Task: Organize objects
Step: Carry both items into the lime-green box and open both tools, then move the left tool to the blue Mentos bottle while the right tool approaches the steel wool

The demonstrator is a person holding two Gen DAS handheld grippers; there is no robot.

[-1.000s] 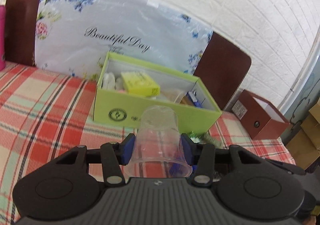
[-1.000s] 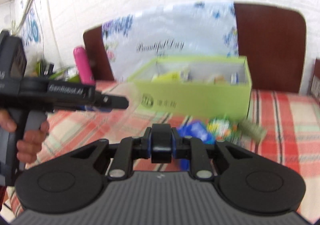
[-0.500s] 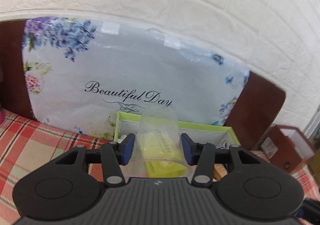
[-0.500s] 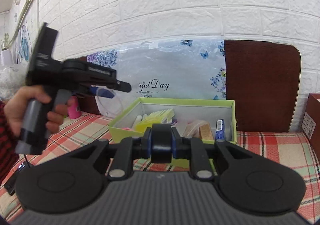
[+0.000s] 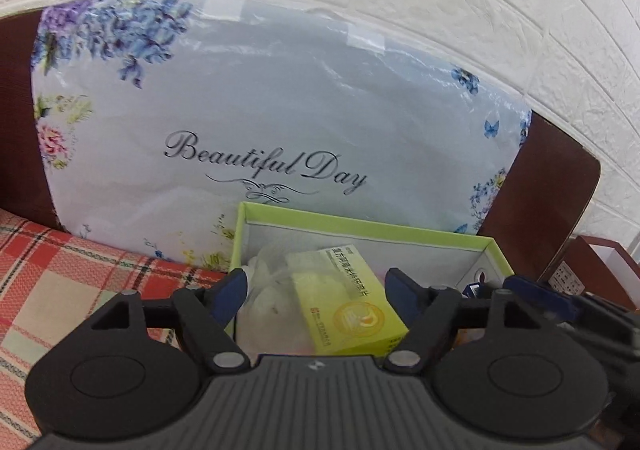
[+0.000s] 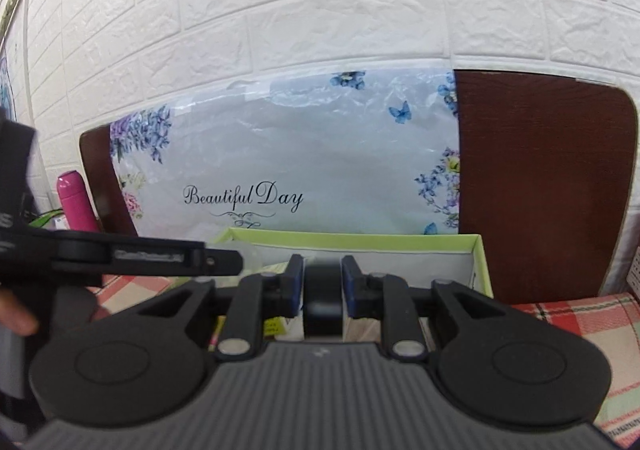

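Observation:
A green open box stands on the plaid tablecloth, holding a yellow carton and other items. My left gripper hovers over the box's left end with its jaws wide apart; the clear plastic cup lies just below between them, inside the box. My right gripper is shut on a small black object above the same box. The left gripper's side shows at the left of the right wrist view.
A floral "Beautiful Day" bag leans on a brown chair back behind the box, before a white brick wall. A pink bottle stands at the left. A brown box sits at the right.
My left gripper has opened and the clear cup has dropped into the box. Both grippers have moved closer over the box; the right one still holds the black object.

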